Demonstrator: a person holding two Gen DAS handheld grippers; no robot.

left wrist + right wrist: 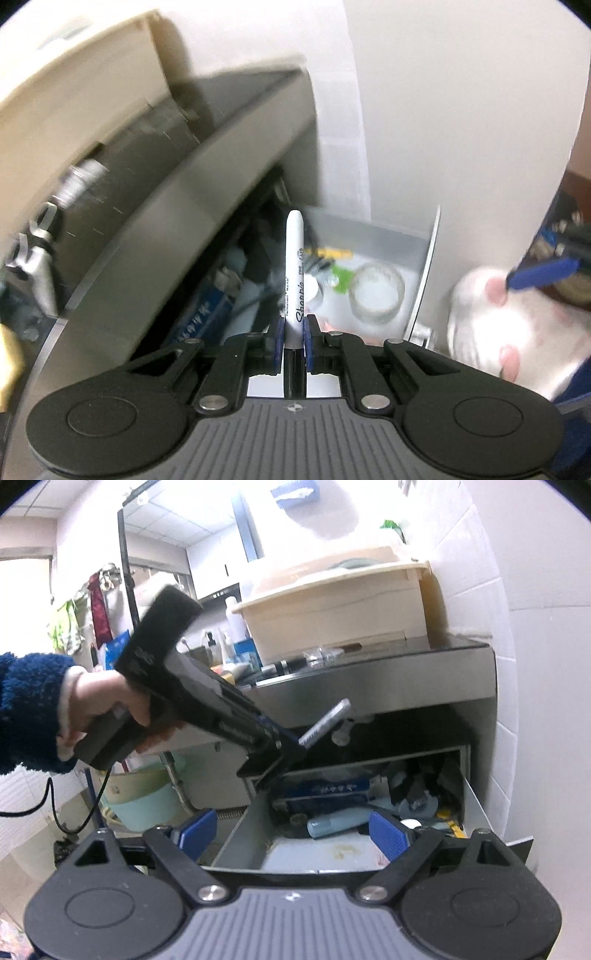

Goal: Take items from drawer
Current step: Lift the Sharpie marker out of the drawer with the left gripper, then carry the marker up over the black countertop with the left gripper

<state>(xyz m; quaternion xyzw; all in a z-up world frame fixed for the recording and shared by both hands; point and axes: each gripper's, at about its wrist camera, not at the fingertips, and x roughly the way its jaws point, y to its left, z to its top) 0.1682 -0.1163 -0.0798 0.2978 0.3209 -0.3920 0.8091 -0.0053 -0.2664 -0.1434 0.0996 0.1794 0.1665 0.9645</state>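
Note:
My left gripper [294, 330] is shut on a white Sharpie marker [294, 273] that points forward, held above the open drawer [424, 266]. In the right wrist view the left gripper [291, 746] holds the marker [327, 720] tilted up, just under the steel counter edge. My right gripper [291, 832] is open and empty in front of the drawer [240, 834], which is full of clutter: a blue box [325, 794], a light blue tube [340, 823] and dark items.
A clear round lid [376, 291], yellow and green bits lie in the drawer. A cream tub [332, 609] stands on the steel counter [369, 683]. A tiled wall [535, 664] is at the right. A green bucket [144, 797] stands under the counter.

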